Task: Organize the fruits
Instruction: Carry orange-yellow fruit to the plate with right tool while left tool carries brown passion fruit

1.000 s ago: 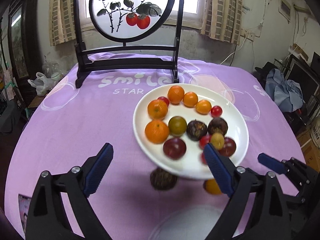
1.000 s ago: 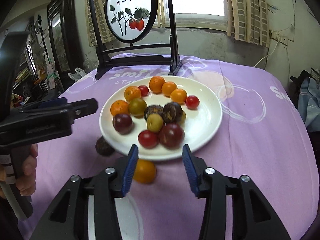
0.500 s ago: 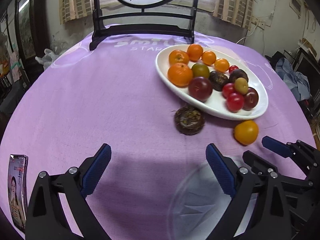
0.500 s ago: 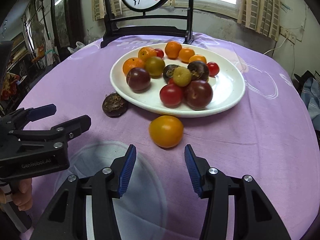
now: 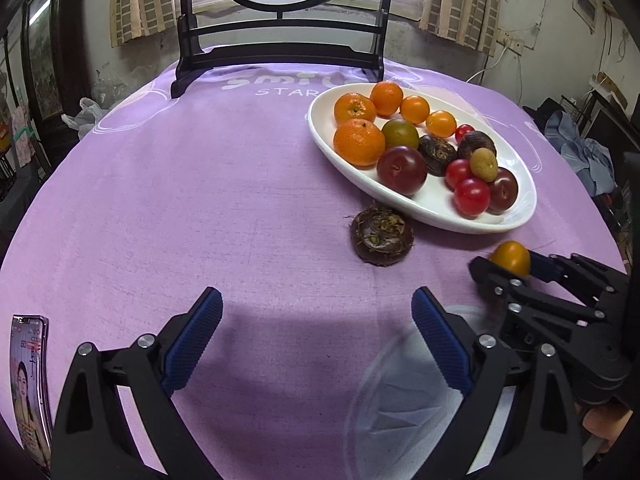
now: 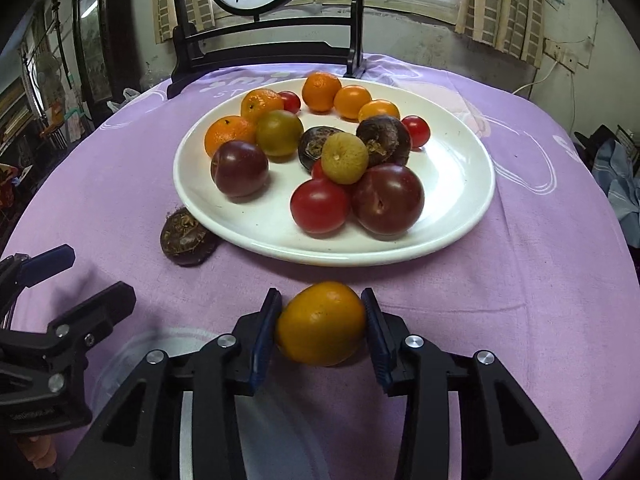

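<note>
Sitting between the blue pads of the right gripper [image 6: 322, 330], the orange fruit [image 6: 321, 323] rests on the purple tablecloth [image 6: 520, 280] just in front of the white plate [image 6: 460, 200]; both pads touch its sides, so the jaws are closed onto it. On the plate lie mandarins, plums, red tomatoes and dark water chestnuts, piled together. A loose water chestnut [image 5: 381, 235] lies on the cloth against the plate's near rim. The left gripper [image 5: 316, 336] hovers over bare cloth, spread wide and holding nothing. A phone [image 5: 30, 376] lies at the table's left edge.
</note>
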### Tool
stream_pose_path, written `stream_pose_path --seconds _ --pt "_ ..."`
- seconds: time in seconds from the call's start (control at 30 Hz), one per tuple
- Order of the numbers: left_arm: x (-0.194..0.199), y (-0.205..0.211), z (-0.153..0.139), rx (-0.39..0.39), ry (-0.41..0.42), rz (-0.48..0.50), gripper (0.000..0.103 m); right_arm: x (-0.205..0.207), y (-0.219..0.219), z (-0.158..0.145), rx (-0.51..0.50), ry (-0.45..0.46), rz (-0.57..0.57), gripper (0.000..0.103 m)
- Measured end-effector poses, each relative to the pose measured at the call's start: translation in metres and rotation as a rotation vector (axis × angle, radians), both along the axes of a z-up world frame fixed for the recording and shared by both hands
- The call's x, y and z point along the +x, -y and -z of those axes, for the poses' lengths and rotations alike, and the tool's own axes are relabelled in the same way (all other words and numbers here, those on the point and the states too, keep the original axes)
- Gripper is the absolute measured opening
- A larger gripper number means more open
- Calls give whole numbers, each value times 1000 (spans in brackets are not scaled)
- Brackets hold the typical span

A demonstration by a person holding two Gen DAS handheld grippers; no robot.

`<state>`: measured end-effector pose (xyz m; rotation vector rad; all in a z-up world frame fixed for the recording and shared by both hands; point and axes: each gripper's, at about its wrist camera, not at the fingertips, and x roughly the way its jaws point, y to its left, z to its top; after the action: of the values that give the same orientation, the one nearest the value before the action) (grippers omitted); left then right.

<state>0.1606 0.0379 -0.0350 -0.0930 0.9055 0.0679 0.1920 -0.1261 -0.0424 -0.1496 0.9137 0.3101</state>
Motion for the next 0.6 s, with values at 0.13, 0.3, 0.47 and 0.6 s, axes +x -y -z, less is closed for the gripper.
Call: stream_pose_path --seconds 0.13,0.3,0.47,0.6 --pt "0 1 2 24 10 -4 93 -13 11 -10 21 0 -10 42" --pt "0 10 6 29 3 20 93 -42 34 -19 30 12 -28 42" --pt "10 19 6 13 -27 36 93 -54 54 -13 44 -17 -23 42" --pt "27 32 9 35 -37 64 86 -53 59 -16 84 -25 -29 42"
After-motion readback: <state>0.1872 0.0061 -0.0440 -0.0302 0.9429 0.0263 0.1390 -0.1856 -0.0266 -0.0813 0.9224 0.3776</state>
